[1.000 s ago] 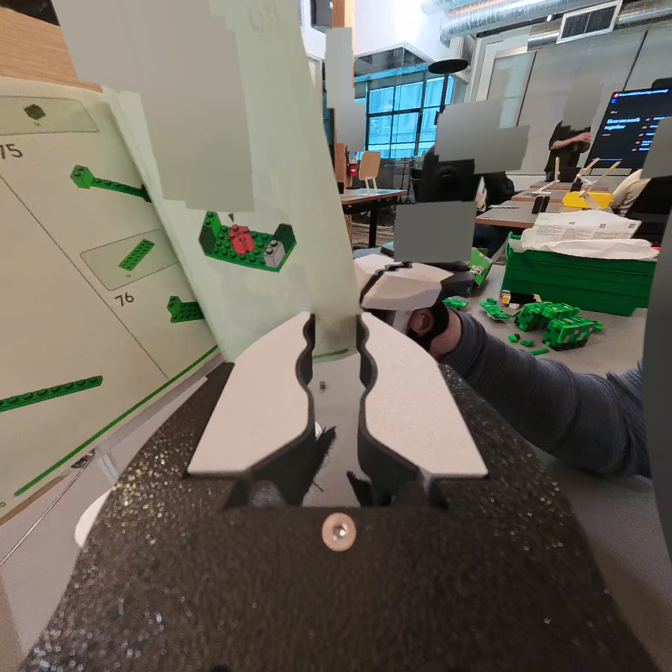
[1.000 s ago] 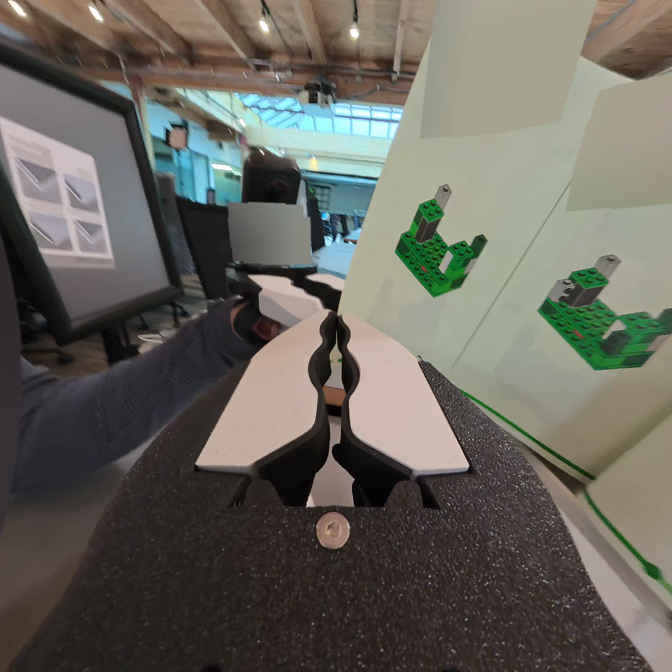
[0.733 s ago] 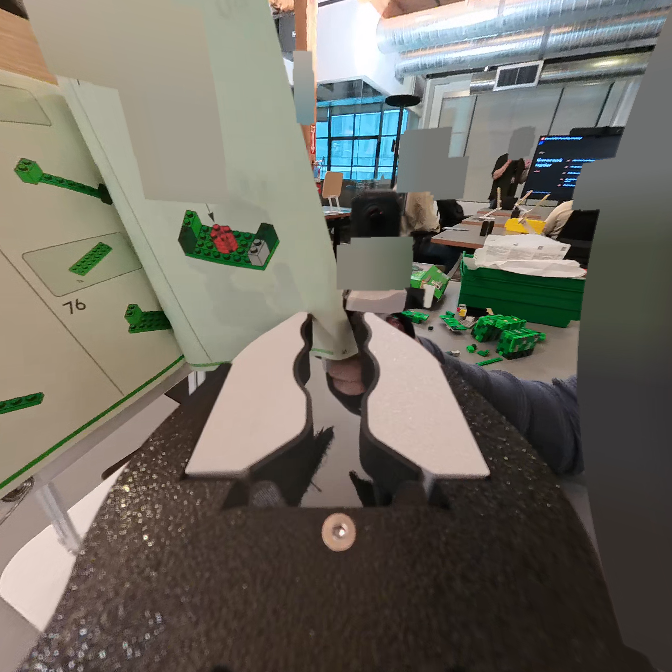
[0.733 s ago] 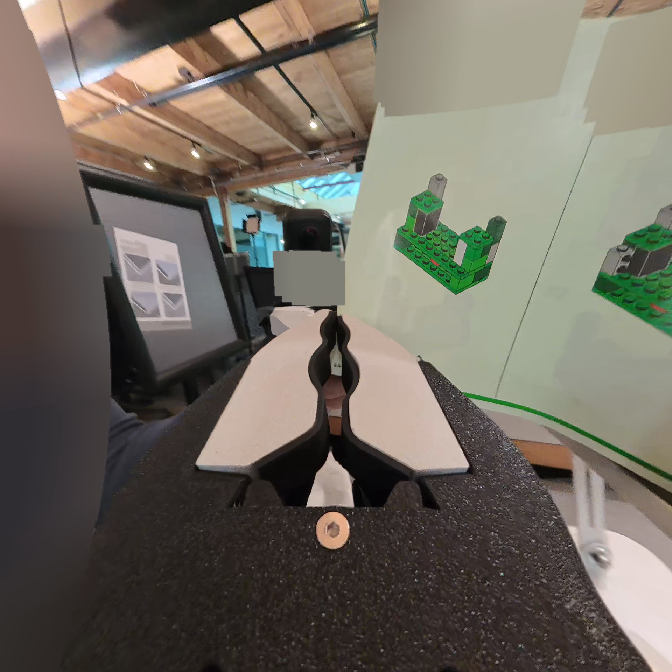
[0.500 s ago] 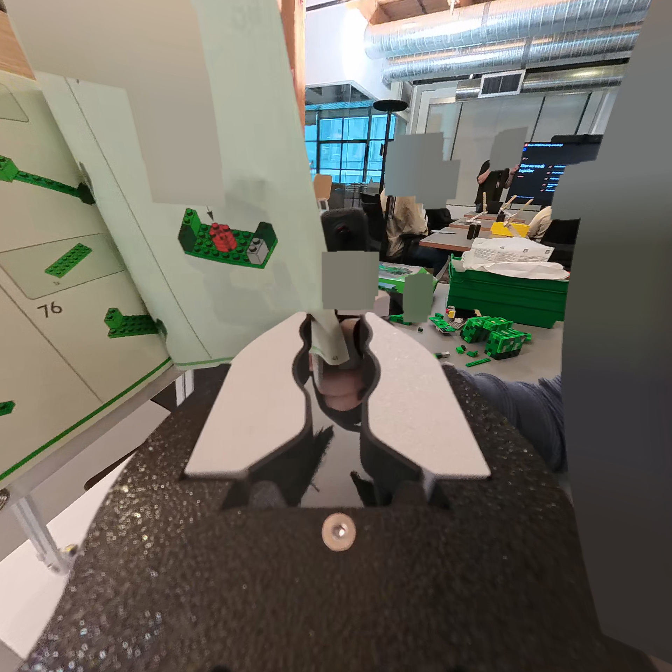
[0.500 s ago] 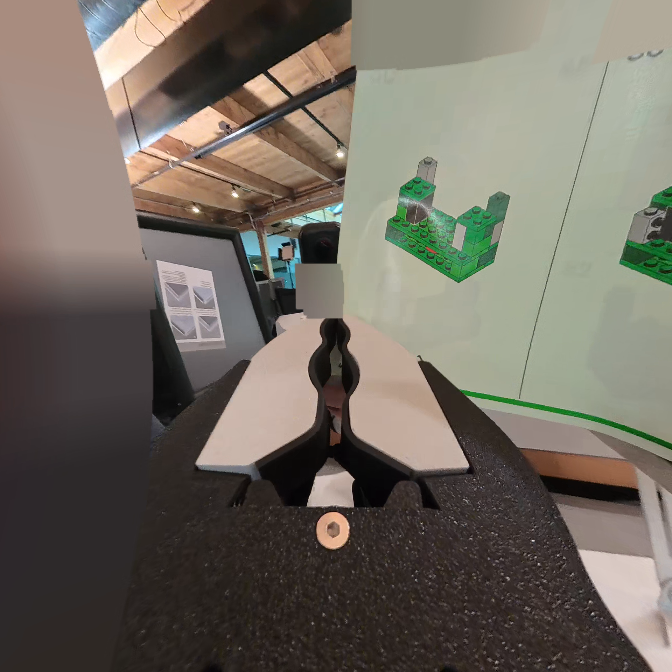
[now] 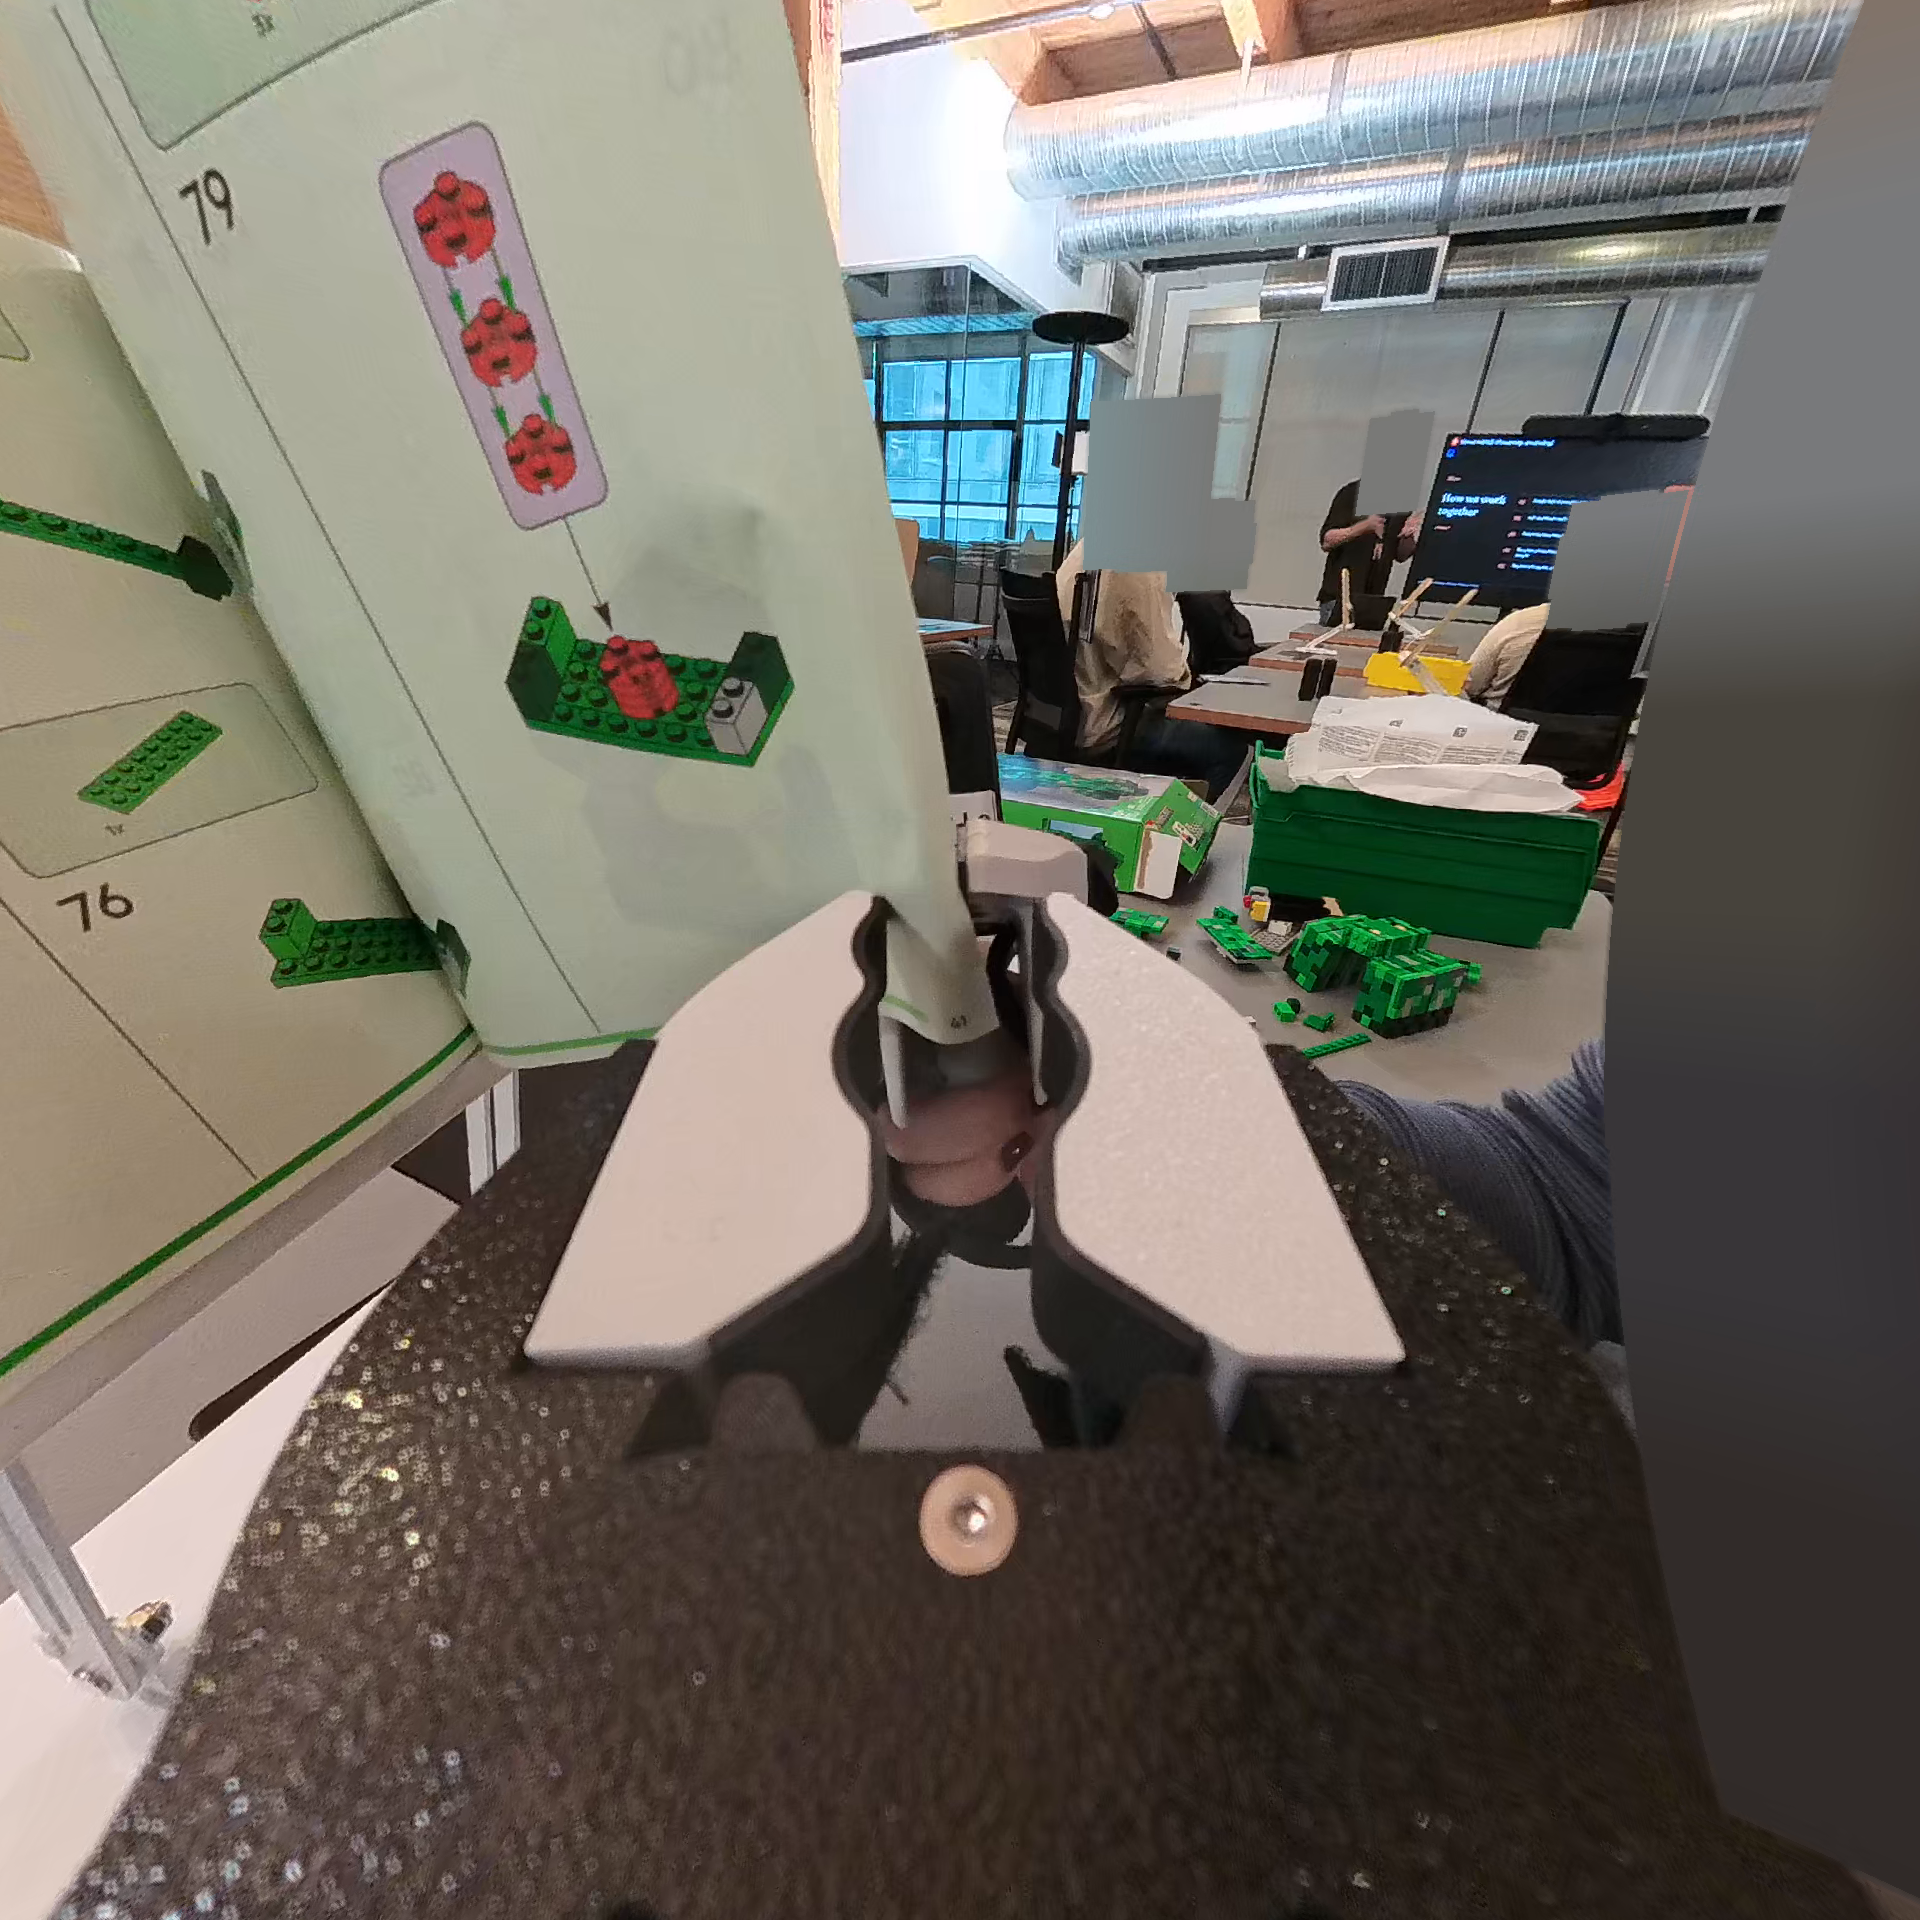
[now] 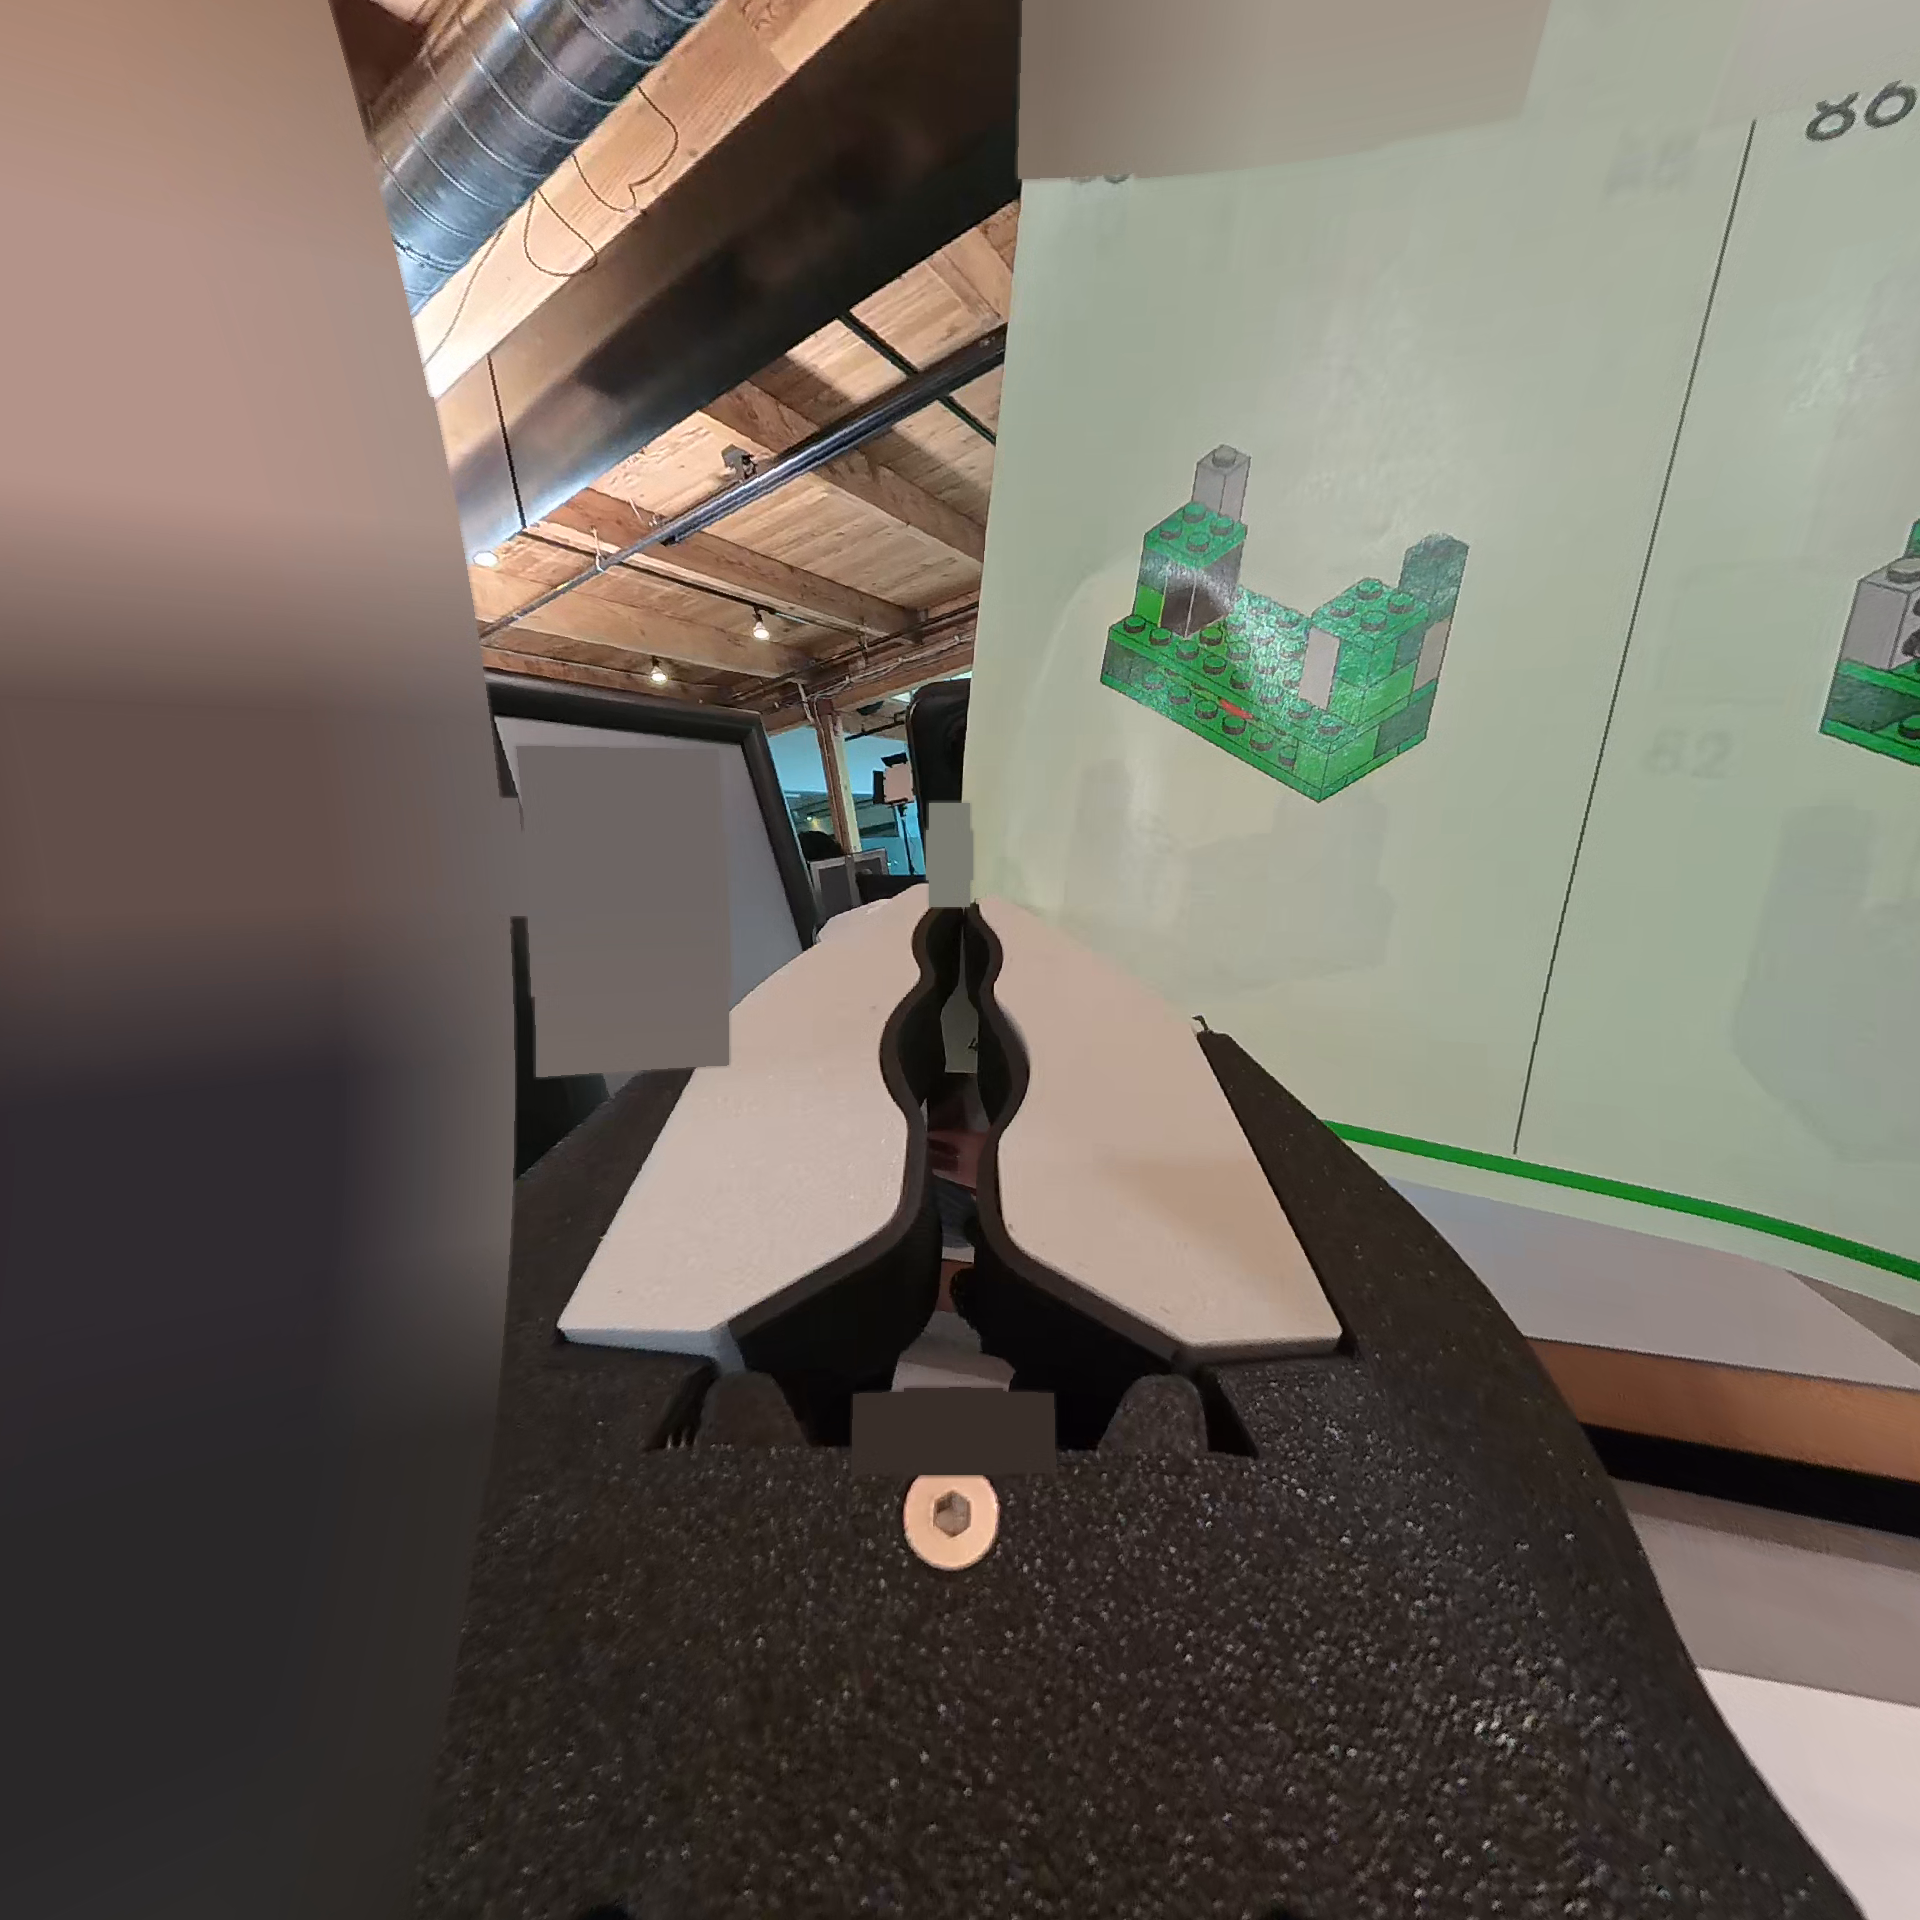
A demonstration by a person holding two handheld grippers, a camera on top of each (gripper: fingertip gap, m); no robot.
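A pale green brick-building instruction booklet [image 7: 156, 831] stands open on a raised stand. One page [image 7: 623, 520] is lifted and stands nearly upright. My right gripper [image 8: 964, 914] is shut on that page's lower corner [image 8: 961, 1029]; the page [image 8: 1299, 935] rises to its right. My left gripper [image 7: 961, 914] is open, with the same corner hanging between its jaws without being pinched. The right gripper's white fingers [image 7: 1013, 857] and the hand [image 7: 956, 1153] holding it show just beyond the left jaws. One white finger of the left gripper [image 8: 868, 920] shows past the right tips.
The stand's metal leg [image 7: 42, 1579] is at lower left. On the grey table behind are a green bin [image 7: 1413, 862], a green brick model [image 7: 1371, 966], a green box [image 7: 1101, 821] and loose bricks. People sit at far tables by a dark screen [image 7: 1507, 520]. A framed monitor [image 8: 769, 831] stands left. Both grippers' tips are close together, under 4 cm apart.
Both grippers have risen and the page has swung further up and over, held by the right gripper throughout. The right gripper has moved straight behind the left jaws. The left stays open.
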